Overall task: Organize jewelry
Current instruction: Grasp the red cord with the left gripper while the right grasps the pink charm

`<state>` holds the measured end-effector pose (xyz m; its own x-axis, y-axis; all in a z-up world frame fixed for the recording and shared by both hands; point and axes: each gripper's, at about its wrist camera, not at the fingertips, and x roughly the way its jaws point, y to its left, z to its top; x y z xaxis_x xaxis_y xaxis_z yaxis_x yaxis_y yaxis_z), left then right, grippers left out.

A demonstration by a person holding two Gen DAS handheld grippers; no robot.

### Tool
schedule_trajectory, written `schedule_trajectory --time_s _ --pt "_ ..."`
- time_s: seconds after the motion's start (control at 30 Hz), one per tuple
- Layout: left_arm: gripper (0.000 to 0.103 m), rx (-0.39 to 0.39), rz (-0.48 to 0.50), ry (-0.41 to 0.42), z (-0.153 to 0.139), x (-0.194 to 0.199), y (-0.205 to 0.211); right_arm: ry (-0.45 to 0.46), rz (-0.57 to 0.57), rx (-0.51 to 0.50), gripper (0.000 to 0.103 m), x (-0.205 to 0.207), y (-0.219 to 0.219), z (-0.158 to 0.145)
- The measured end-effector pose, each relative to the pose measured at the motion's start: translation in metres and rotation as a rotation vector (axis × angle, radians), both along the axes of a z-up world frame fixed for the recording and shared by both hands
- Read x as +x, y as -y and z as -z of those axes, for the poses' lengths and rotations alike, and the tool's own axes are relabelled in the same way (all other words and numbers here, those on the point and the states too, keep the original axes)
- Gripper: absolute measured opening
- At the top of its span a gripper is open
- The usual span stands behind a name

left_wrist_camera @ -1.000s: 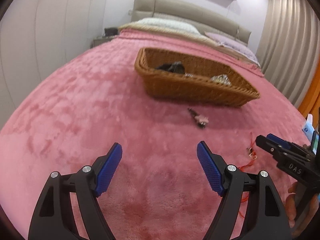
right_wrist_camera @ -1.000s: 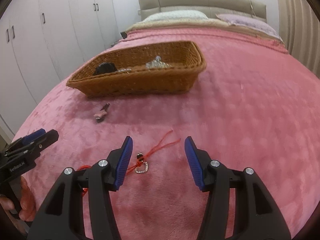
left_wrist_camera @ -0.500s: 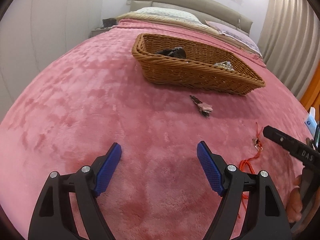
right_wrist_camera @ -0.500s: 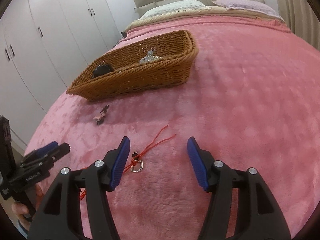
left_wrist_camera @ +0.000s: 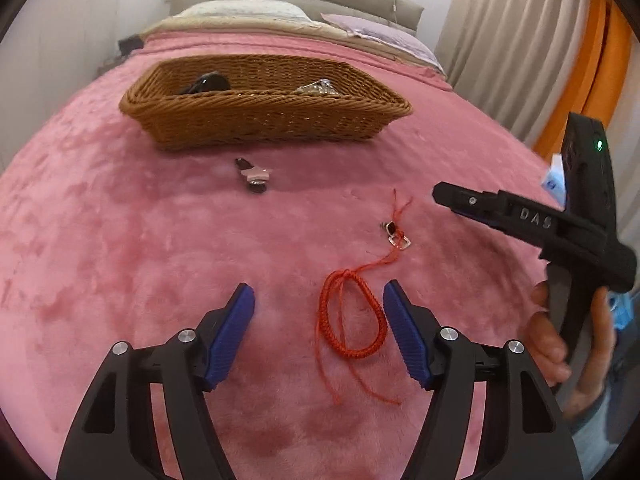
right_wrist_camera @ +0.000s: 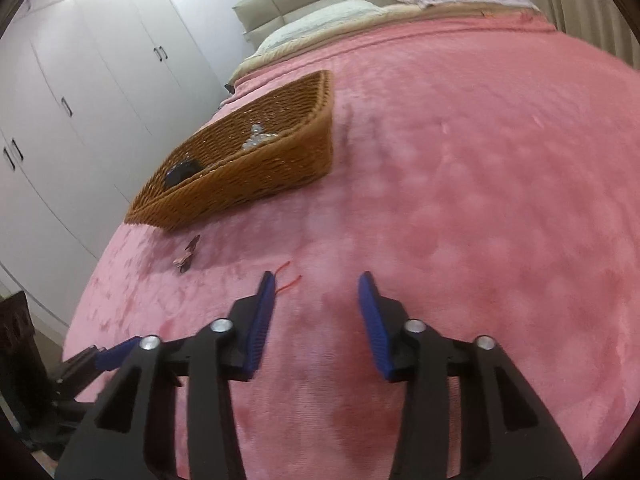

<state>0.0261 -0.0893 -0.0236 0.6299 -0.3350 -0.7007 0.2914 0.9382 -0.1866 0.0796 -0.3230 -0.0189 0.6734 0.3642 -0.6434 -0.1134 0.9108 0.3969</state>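
A red braided bracelet (left_wrist_camera: pixel 348 316) with a long cord and a small metal pendant (left_wrist_camera: pixel 397 236) lies on the pink blanket (left_wrist_camera: pixel 120 240). My left gripper (left_wrist_camera: pixel 320 292) hovers over it with its jaws closing. The loop sits between the pads, nearer the right one, and is untouched. My right gripper (right_wrist_camera: pixel 316 280) is also closing, over bare blanket. Only the red cord ends (right_wrist_camera: pixel 289 280) show beside its left finger. From the left wrist it appears side-on (left_wrist_camera: pixel 440 196), held by a hand (left_wrist_camera: pixel 552 340). A pink hair clip (left_wrist_camera: pixel 255 176) lies before the wicker basket (left_wrist_camera: pixel 260 120).
The basket holds a dark item (left_wrist_camera: pixel 204 82) and a silvery piece (left_wrist_camera: pixel 316 88). Pillows (left_wrist_camera: pixel 248 10) and a headboard lie beyond it. White wardrobes (right_wrist_camera: pixel 80 100) stand left of the bed, beige and orange curtains (left_wrist_camera: pixel 520 60) right. The left gripper (right_wrist_camera: pixel 100 354) shows low left in the right wrist view.
The left gripper swung right, bringing the red bracelet between its fingers, and its jaws narrowed. The right gripper rolled and shifted off the pendant, which is now hidden, and its jaws also narrowed.
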Motion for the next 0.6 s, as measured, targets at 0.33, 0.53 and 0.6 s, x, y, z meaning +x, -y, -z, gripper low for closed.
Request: schedule_trajectory --time_s 0.33,0.53,0.6 --pt "0.072 0.09 0.045 0.014 0.004 0.0 0.015 0.028 -0.056 -0.111 0.037 -0.004 -0.025 -0.003" --pt "0.01 0.122 0.019 0.034 0.005 0.0 0.014 0.028 -0.077 -0.101 0.037 -0.005 -0.025 -0.002" --pt "0.006 0.065 0.01 0.02 0.003 0.004 0.004 0.033 -0.086 -0.11 0.037 -0.006 -0.028 -0.003"
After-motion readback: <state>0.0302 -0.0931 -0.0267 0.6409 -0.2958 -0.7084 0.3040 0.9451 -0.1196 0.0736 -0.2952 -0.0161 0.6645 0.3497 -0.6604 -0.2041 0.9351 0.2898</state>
